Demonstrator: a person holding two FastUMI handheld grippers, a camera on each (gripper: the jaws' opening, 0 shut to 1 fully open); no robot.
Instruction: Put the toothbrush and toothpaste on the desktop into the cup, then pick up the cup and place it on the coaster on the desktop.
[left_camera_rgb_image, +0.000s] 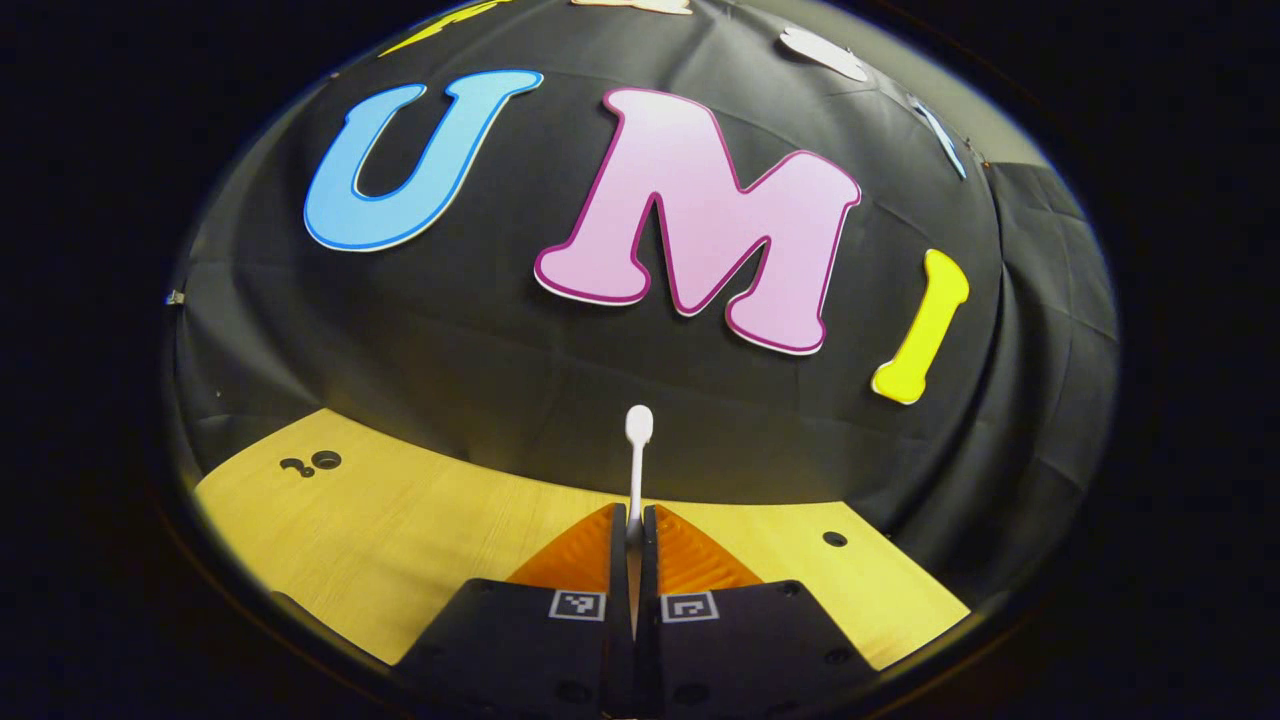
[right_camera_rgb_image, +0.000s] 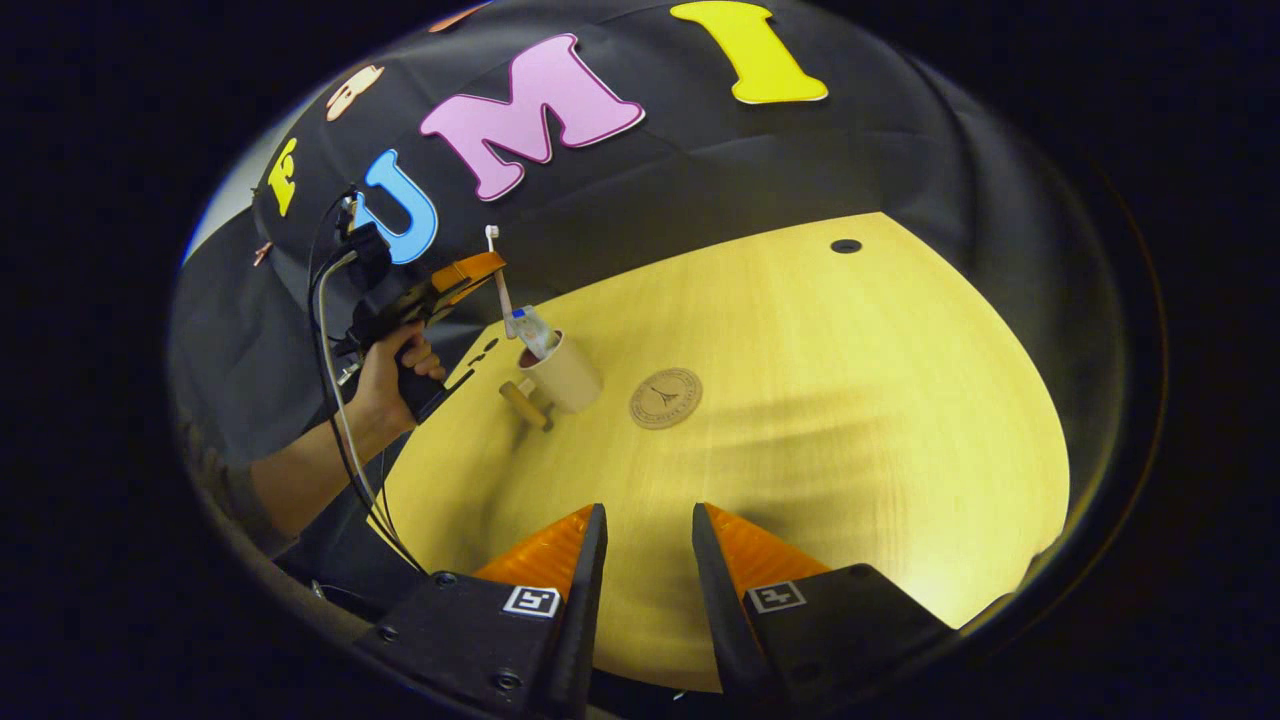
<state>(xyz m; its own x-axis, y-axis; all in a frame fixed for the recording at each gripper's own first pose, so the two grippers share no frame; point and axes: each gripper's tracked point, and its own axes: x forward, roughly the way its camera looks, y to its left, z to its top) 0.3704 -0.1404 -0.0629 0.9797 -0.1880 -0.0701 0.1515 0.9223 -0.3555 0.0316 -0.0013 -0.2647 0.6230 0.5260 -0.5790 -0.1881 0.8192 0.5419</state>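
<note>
Gripping a white toothbrush (left_camera_rgb_image: 637, 455) between its two fingers, the left gripper (left_camera_rgb_image: 633, 535) holds the brush upright above the wooden desktop (left_camera_rgb_image: 400, 520), the head pointing up against the booth's black cloth wall. In the left gripper view the jaws stand nearly closed, pressed on the handle from both sides, with the brush's neck and head rising clear of the fingertips.

From the right gripper view, the same left gripper (right_camera_rgb_image: 480, 272) appears farther off, held in a person's hand (right_camera_rgb_image: 395, 375) with cables trailing from it, the toothbrush (right_camera_rgb_image: 497, 275) held just above and to the left of the cup (right_camera_rgb_image: 565, 375). The cup stands on the desktop (right_camera_rgb_image: 850, 400) tilted by the lens, and the toothpaste (right_camera_rgb_image: 533, 330) pokes out of its mouth. A small wooden cylinder (right_camera_rgb_image: 527, 404) lies on the desktop touching or just beside the cup's near side. The round coaster (right_camera_rgb_image: 665, 397) lies flat just beside the cup, bare and not touching it.

The right gripper (right_camera_rgb_image: 645, 525) hangs above the near part of the desktop, well apart from the cup, its jaws wide with nothing between them.
</note>
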